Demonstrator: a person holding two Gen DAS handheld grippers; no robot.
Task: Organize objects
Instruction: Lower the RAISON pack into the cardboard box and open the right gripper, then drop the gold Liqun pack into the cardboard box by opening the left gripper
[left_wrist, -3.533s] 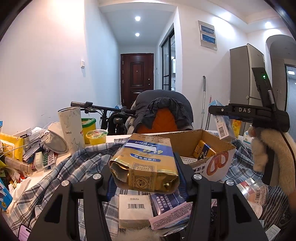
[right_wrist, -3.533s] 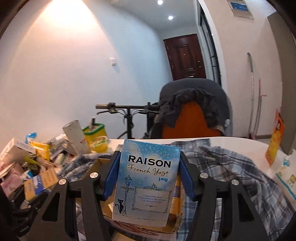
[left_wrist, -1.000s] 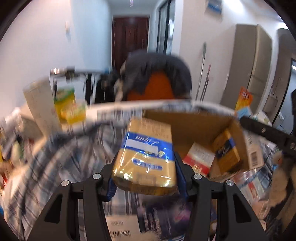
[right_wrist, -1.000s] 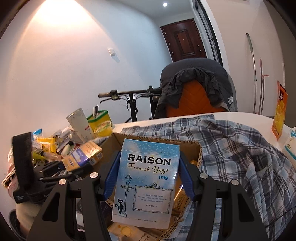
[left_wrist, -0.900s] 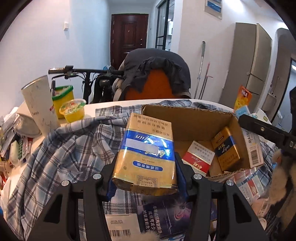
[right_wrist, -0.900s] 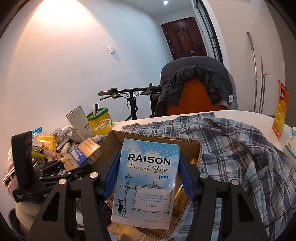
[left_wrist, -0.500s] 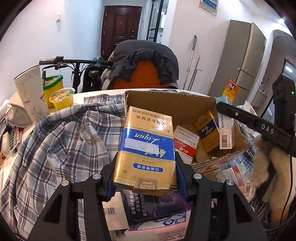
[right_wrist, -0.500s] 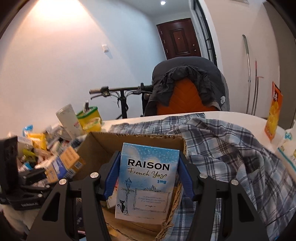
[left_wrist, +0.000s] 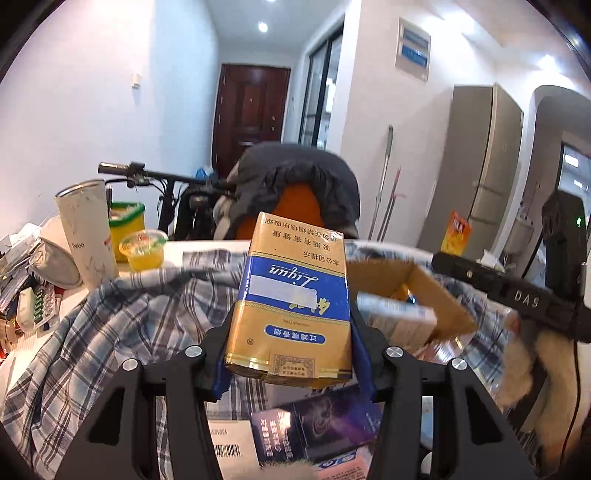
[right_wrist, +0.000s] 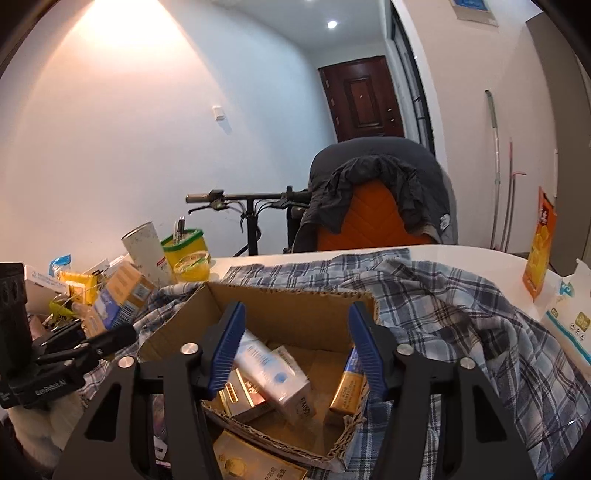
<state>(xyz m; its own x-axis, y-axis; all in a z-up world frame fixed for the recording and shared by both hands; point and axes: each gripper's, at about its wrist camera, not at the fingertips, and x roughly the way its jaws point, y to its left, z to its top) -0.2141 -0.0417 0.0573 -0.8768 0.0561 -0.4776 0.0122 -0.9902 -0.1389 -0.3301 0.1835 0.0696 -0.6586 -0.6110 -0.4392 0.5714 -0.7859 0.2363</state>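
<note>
My left gripper (left_wrist: 290, 332) pinches a gold-and-blue carton (left_wrist: 291, 295), its blue pads pressed against both long sides. The carton stands up out of the jaws with its print upside down to me, held above the plaid cloth (left_wrist: 140, 317), left of the cardboard box (left_wrist: 436, 295). Below the fingers lie a dark purple pack (left_wrist: 325, 421) and a white barcoded box (left_wrist: 229, 441). Further left on the table (left_wrist: 177, 254) stand a white tumbler (left_wrist: 88, 232) and a yellow jelly cup (left_wrist: 142, 249).

My right gripper (right_wrist: 295, 354) hangs over the cardboard box (right_wrist: 295, 314), jaws spreading apart, nothing pressed between the pads. The pale blue pack (right_wrist: 273, 373) lies tilted on the box floor just below and between the fingers, free of both pads. Beside it sit a red-and-gold pack (right_wrist: 240, 398) on the left and a gold-and-blue pack (right_wrist: 347, 387) leaning against the right wall, behind my right finger. The plaid cloth (right_wrist: 461, 314) bunches around the box's right side.
</note>
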